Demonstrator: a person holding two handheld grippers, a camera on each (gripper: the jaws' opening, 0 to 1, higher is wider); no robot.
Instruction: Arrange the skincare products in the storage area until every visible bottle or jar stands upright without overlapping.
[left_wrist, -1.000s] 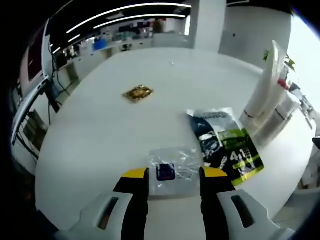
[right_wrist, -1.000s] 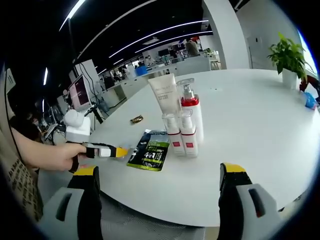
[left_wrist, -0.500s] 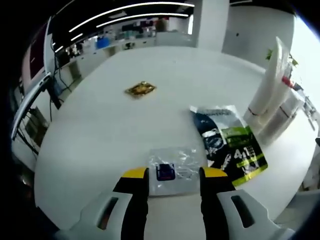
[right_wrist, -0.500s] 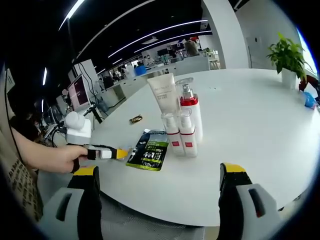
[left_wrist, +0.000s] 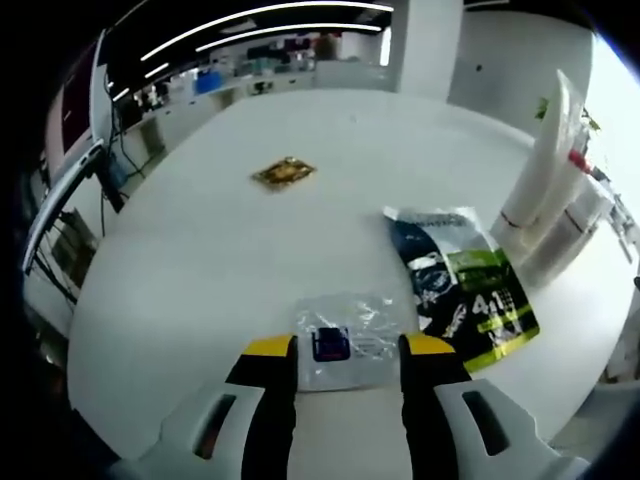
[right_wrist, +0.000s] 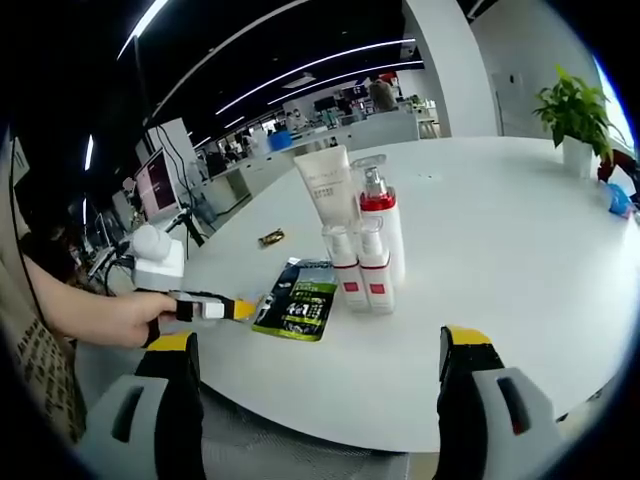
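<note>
In the left gripper view, the left tool (left_wrist: 347, 350) rests low over the round white desk (left_wrist: 200, 250), its yellow-tipped jaws part open on either side of a flat clear plastic sachet with a dark blue label (left_wrist: 345, 340), not visibly clamping it. Just right lies a flat black-and-green sachet (left_wrist: 465, 290); a small gold packet (left_wrist: 283, 172) sits farther off.

In the right gripper view, the right tool (right_wrist: 320, 350) gapes wide, holding nothing. Near the desk's middle, a white tube (right_wrist: 327, 190), a red-collared pump bottle (right_wrist: 383, 225) and two small clear bottles with red labels (right_wrist: 362, 265) stand upright, clustered together. A potted green plant (right_wrist: 575, 125) stands well apart.
</note>
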